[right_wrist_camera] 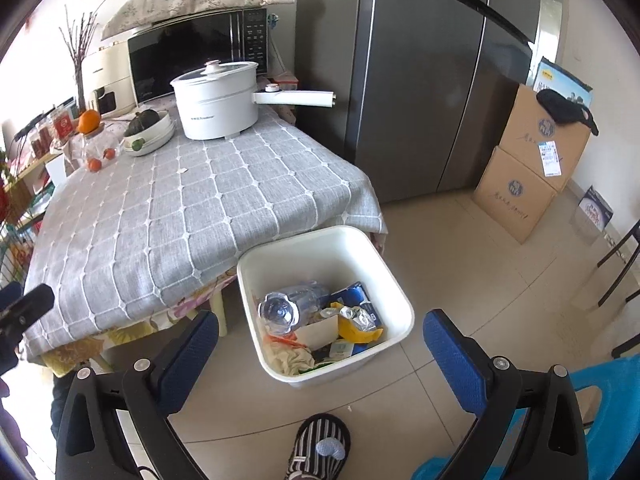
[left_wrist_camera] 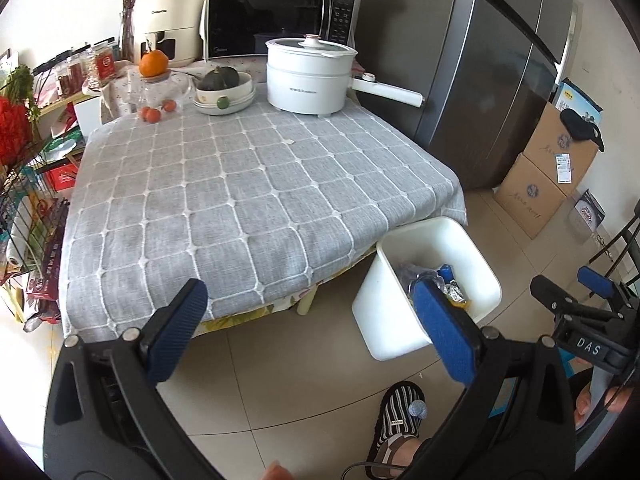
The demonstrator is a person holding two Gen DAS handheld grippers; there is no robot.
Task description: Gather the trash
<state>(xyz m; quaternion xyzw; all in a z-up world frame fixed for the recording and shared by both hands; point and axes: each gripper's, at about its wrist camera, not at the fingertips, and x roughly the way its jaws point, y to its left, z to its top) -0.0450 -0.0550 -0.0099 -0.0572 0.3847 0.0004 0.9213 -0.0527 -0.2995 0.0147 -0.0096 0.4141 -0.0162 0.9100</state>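
A white bin point(right_wrist_camera: 394, 280) stands on the floor at the table's near corner. It holds trash: a clear plastic bottle point(right_wrist_camera: 290, 306), a yellow wrapper point(right_wrist_camera: 356, 332), foil, cardboard and cloth. The bin also shows in the left wrist view point(left_wrist_camera: 400, 332). A small white scrap point(left_wrist_camera: 291, 142) lies on the grey checked tablecloth point(left_wrist_camera: 240, 200). My left gripper point(left_wrist_camera: 316, 320) is open and empty above the table's near edge. My right gripper point(right_wrist_camera: 320, 354) is open and empty just above the bin; it also shows in the left wrist view point(left_wrist_camera: 568, 296).
A white electric pot point(left_wrist_camera: 310, 80), a bowl with a squash point(left_wrist_camera: 226, 92), a jar with oranges point(left_wrist_camera: 156, 84) and a microwave point(left_wrist_camera: 276, 20) sit at the table's far end. A fridge point(left_wrist_camera: 492, 72), stacked cardboard boxes point(left_wrist_camera: 548, 168) and a wire rack point(left_wrist_camera: 28, 208) surround it. My slippered foot point(right_wrist_camera: 320, 452) is below.
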